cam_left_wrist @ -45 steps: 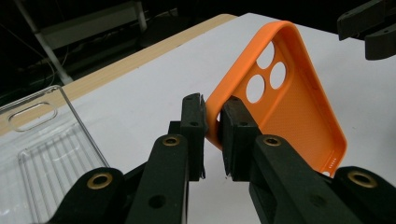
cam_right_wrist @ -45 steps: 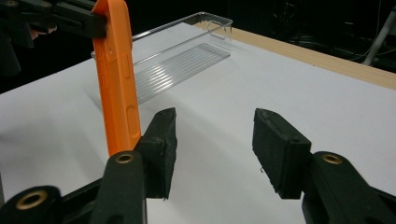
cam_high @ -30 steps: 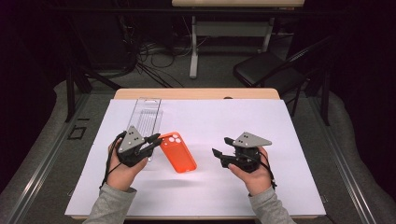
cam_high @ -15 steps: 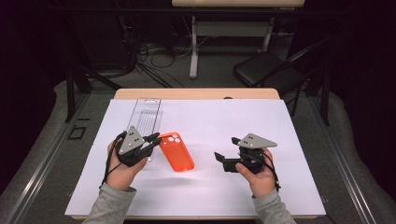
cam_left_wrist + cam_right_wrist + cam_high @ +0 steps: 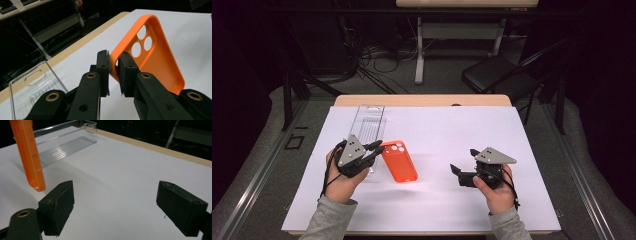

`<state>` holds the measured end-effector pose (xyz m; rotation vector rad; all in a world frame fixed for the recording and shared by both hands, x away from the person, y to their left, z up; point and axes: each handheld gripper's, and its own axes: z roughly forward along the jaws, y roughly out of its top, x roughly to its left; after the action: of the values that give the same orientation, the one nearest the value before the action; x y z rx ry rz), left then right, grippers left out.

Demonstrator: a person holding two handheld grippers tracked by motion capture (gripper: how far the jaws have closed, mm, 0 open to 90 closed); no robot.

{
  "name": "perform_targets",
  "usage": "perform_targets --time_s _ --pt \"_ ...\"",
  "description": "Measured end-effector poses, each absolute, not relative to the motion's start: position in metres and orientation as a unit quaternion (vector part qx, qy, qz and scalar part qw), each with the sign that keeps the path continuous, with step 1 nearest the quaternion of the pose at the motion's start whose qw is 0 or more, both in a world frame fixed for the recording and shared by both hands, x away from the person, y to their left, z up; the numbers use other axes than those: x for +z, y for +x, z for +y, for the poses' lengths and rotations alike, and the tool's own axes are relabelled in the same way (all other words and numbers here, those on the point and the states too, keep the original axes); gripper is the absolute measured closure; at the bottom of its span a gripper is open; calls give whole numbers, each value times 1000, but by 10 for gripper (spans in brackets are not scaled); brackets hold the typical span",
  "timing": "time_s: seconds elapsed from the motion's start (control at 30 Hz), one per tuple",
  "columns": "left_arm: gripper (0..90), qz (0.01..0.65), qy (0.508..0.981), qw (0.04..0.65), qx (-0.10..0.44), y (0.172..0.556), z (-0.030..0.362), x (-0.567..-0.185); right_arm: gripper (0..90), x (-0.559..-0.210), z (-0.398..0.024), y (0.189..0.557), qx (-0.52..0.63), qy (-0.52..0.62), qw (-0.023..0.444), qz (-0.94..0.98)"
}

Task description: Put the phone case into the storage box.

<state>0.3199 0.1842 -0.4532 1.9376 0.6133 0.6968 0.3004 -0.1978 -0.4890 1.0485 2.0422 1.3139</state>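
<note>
So the right gripper (image 5: 461, 172) had just been opening its jaws, and by this point they were spread wide with nothing between them, just bare white sheet showing in the right gripper view. Compared with a second earlier it had also drifted a bit toward my side of the bench (image 5: 422, 100) and settled lower, well apart from the case. My read: the right side was done with whatever it was gripping and was backing off, leaving the whole job to the left.

The left gripper (image 5: 113, 65) hadn't budged. Its jaws were pinched tight on the side wall of the orange phone case (image 5: 399, 161), down near the corner by the camera cutouts. In the left gripper view you could see the rim squeezed right between the pads.

The case itself was a bright orange shell, rounded corners, three round lens holes at one end, open side facing up toward the left gripper's camera. It looked tilted, held up off the sheet at the clamped edge; from the right gripper view its far end hung down close to the surface, can't say if it touched. A clear plastic package tray (image 5: 367, 121) sat just behind the left gripper, near the bench's back-left area.
</note>
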Motion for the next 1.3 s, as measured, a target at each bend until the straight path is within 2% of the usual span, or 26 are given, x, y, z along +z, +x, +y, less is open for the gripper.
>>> perform_targets --time_s 0.2,0.57,1.0,1.3 --pt "800 247 790 485 282 322 183 -453 145 -498 -209 297 470 400 266 741" --pt "802 231 801 459 308 324 176 -454 144 -508 -229 287 453 419 285 733" --pt "803 216 807 451 312 333 165 -449 144 -521 -252 275 449 449 282 719" --pt "803 199 813 447 317 351 161 -423 145 -525 -262 270 450 462 280 711"
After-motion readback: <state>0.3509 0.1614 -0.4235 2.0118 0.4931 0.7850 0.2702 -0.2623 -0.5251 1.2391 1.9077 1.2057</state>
